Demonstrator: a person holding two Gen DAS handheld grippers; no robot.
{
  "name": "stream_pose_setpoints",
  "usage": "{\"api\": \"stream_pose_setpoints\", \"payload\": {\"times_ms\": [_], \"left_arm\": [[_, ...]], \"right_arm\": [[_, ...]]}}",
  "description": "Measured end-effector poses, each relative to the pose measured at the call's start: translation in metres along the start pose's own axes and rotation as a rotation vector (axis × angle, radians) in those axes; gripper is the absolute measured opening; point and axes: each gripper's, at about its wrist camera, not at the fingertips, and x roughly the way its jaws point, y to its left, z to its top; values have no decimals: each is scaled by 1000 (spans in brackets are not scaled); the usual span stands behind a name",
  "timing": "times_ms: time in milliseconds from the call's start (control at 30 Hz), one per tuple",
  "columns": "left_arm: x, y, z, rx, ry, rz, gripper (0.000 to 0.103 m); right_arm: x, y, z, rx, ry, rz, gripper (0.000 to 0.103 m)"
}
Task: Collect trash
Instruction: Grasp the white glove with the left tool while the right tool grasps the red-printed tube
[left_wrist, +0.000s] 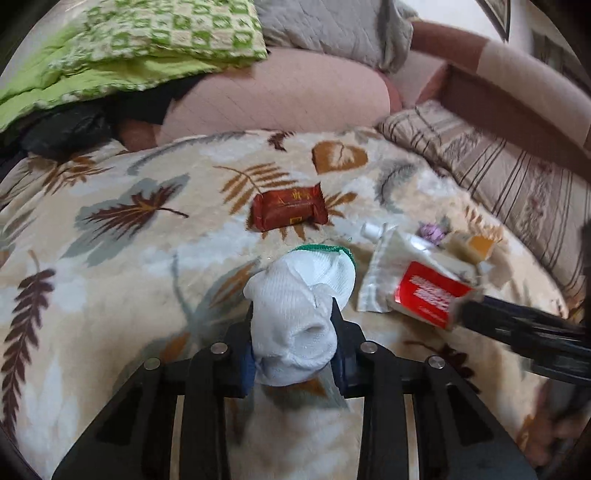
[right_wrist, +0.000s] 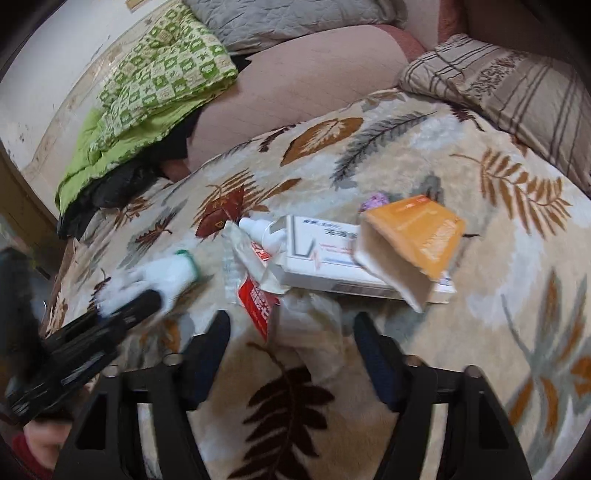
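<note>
Leaf-patterned fleece blanket (left_wrist: 110, 229) carries one dark red wrapper (left_wrist: 289, 212), two cartons; left gripper (left_wrist: 293, 325) clamps one white sock (left_wrist: 295, 314), right gripper (right_wrist: 291, 354) gapes empty.

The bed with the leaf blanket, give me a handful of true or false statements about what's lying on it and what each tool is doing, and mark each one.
1. The left tool is shut on the white sock. True.
2. The right tool is clamped on the orange box. False: its fingers stand open, with the red and white pouch lying between them.
3. The brown snack packet lies untouched on the leaf blanket. True.
4. The white carton rests on top of the orange box. False: the orange box sits on the carton.
5. The sock has a green cuff. True.
</note>
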Motion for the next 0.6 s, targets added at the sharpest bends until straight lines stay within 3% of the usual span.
{"api": "stream_pose_setpoints", "payload": {"times_ms": [33,267,600], "left_arm": [[-9,0,-3,-10,-15,-3,31],[-63,-5,-36,-40,-76,12,31],[-118,-26,-86,-53,-152,52,31]], "right_arm": [[3,2,-1,-4,15,4,41],[-22,24,-16,-58,-19,-16,38],[-103,29,-68,-8,-118,-77,37]]}}
